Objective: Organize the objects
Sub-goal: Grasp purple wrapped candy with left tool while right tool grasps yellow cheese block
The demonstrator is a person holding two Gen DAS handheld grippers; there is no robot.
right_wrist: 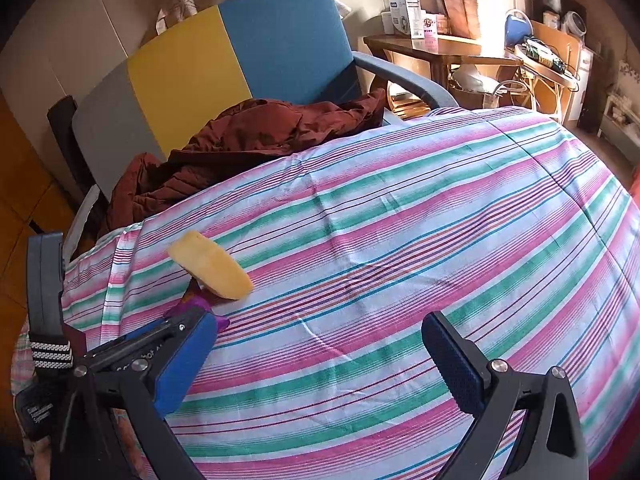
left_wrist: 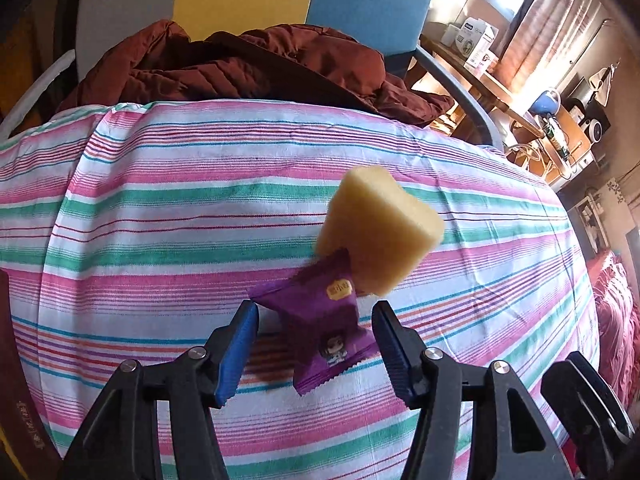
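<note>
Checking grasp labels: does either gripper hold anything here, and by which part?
Nothing is held. The left gripper stands open around the purple snack packet, pads clear of it; the right gripper is open and empty.

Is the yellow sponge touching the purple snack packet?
Touching. In the left wrist view the yellow sponge rests its lower edge on the purple snack packet, overlapping its top corner with no striped cloth showing between.

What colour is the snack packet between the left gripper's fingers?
Purple, with a small yellow label and a cartoon figure; the snack packet shows best in the left wrist view.
</note>
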